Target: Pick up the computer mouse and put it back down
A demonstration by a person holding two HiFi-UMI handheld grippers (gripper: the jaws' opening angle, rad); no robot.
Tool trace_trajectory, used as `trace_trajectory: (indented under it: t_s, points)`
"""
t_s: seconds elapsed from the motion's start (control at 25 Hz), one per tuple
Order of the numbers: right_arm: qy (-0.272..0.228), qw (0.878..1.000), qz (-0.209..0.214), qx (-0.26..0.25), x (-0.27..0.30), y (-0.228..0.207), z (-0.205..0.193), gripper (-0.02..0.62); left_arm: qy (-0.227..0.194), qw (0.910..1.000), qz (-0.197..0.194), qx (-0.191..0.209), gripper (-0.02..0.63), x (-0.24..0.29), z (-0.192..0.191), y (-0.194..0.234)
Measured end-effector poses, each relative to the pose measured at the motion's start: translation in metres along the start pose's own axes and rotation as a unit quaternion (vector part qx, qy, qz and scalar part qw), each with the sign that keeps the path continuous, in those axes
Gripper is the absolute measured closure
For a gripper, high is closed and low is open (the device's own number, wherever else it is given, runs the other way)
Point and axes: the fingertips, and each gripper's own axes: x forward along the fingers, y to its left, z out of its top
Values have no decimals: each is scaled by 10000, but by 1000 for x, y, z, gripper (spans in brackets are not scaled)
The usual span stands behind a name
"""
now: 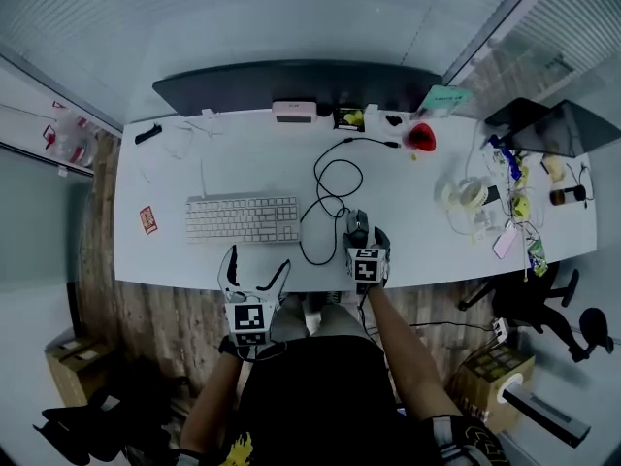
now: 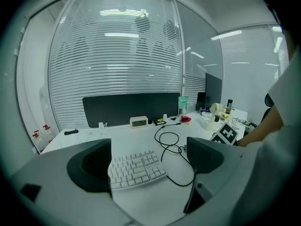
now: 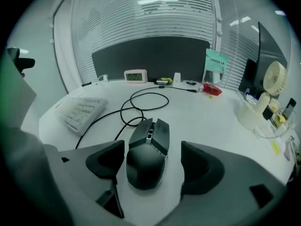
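A black wired computer mouse (image 3: 146, 154) (image 1: 357, 224) lies on the white desk (image 1: 175, 168) near its front edge, right of the keyboard. My right gripper (image 3: 153, 161) (image 1: 367, 243) is lowered around it, one jaw on each side. Both pads (image 3: 107, 158) stand slightly clear of the mouse's flanks, so the gripper is open. The mouse's black cable (image 1: 330, 178) loops away across the desk. My left gripper (image 2: 148, 159) (image 1: 257, 265) hangs open and empty over the desk's front edge, just in front of the white keyboard (image 2: 136, 169) (image 1: 243, 218).
A dark monitor (image 1: 291, 85) and a small clock (image 1: 294, 111) stand at the back. A red object (image 1: 420, 138), a white roll (image 1: 466, 194) and small clutter fill the right end. Office chair bases (image 1: 543, 299) and cardboard boxes (image 1: 490, 372) are on the floor.
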Motion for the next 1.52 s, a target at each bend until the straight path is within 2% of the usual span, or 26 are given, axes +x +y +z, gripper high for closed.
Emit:
trace_trajectory:
  t_s: [0.12,0.24,0.32,0.44,0.68,0.84,0.96,1.04,1.12,1.2,1.32,1.44,1.52]
  points:
    - [145,9999,-49,55,9,-1,-7,230,-39,10000,-33,74,104,4,3,6]
    - [237,9997,75,-39,11,6,-10,248,-23,9999,-96,34,104,7,4,7]
    - [283,9995,109,-30,11,8,-10,291,-38,9999,-128,44,104,8,6,8]
    - [203,9997,-22,152,5,4,-5,296,-145,9997,-160,82,104,9,15,11]
    - [-471,9987,-22,205,-42,2,44,297,-437,9987,-251,2,104,7,50,18]
    - [-1341,9903,199,319,-99,1,115,298,-872,9960,-171,88,104,7,83,27]
    - [-2301,9721,458,-86,-172,9,206,298,-1356,9906,-197,-47,104,-1,137,31]
    - [-3075,9488,513,-502,-226,15,275,298,-1786,9837,-196,-82,104,-5,184,35]
    - [-3755,9227,526,-700,-281,21,326,296,-2259,9739,-217,-87,106,-18,227,35]
    - [-4278,8992,483,-787,-328,26,358,296,-2582,9658,-227,95,105,-36,260,34]
    - [-4809,8710,472,-888,-380,32,392,297,-3050,9517,-174,324,106,-56,308,39]
    - [-5137,8504,437,-1051,-414,34,411,296,-3398,9392,-125,471,107,-74,345,42]
    - [-5277,8410,369,-1136,-428,35,417,296,-3562,9326,-113,575,115,-88,362,43]
